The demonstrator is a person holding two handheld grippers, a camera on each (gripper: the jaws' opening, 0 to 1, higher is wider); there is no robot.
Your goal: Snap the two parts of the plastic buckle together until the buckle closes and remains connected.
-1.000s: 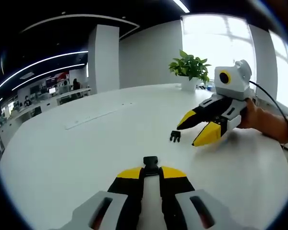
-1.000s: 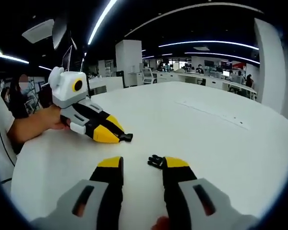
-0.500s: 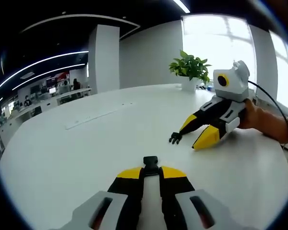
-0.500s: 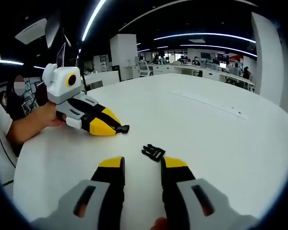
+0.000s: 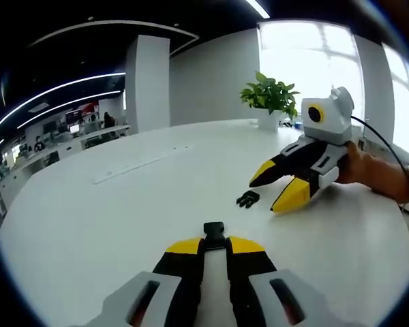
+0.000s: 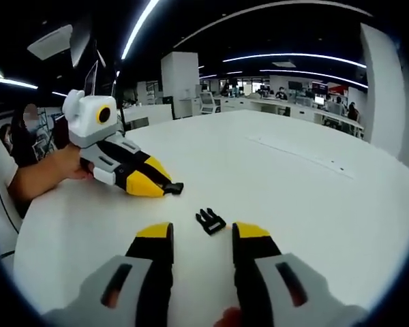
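Note:
My left gripper is shut on one black buckle part, which sticks out past its yellow tips. The other buckle part lies loose on the white table. My right gripper hovers just behind that loose part, jaws open. In the right gripper view the loose part lies just ahead of my open right gripper, roughly centred between its tips and touching neither. Further left, the left gripper rests low over the table with its held buckle part pointing this way.
A potted plant stands at the table's far edge. A person's hands hold the grippers. A thin pale strip lies on the tabletop. Office desks fill the background.
The right gripper touched the loose buckle part with one jaw tip, then drew back a little. The part has turned slightly and now sits centred before the open jaws. The left gripper is unchanged.

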